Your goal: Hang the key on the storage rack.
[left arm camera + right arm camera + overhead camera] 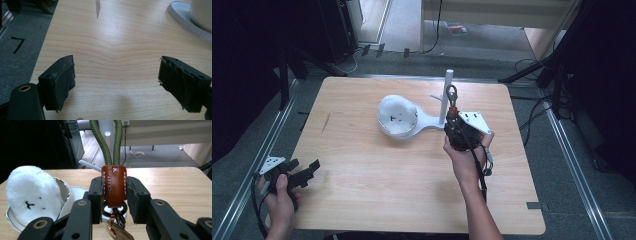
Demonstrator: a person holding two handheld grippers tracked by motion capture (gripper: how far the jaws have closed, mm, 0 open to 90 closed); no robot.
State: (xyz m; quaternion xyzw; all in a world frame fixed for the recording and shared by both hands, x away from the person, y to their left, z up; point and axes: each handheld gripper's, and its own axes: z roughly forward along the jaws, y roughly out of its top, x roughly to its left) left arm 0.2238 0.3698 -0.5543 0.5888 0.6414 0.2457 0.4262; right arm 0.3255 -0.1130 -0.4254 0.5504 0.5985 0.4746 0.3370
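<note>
**Keychain clamped upright beside the white stand**

The keychain (114, 186) has its lower end cut off: in the right gripper view the metal rings and a coppery clasp under the leather tab run out of the bottom edge, and the top of the green cord loop runs out of the top edge. In the high view it is small and hard to read, a thin loop with a reddish spot just beside the post of the white stand (446, 100). Whether the loop touches the post cannot be told.

The keychain is a brown leather tab with white stitching, a stitched cross near its top and stamped lettering running down its face. A braided olive-green cord rises from it as a narrow loop; dark and silvery rings hang below.

The right gripper (115, 202) has its fingers (96, 197) closed on the leather tab from both sides, holding it upright above the counter (362, 170), just right of the stand's post.

The stand is a white post on a flat base that widens into a round dish; in that dish lies a white plush toy (396, 116) with small dark marks on it, left of the post. A short peg juts from the post.

The left gripper (304, 173) rests at the counter's near left corner, well away from the stand, its fingers (62, 82) wide apart with bare wood between them. The dish's rim cuts into the top right corner of the left gripper view.
</note>
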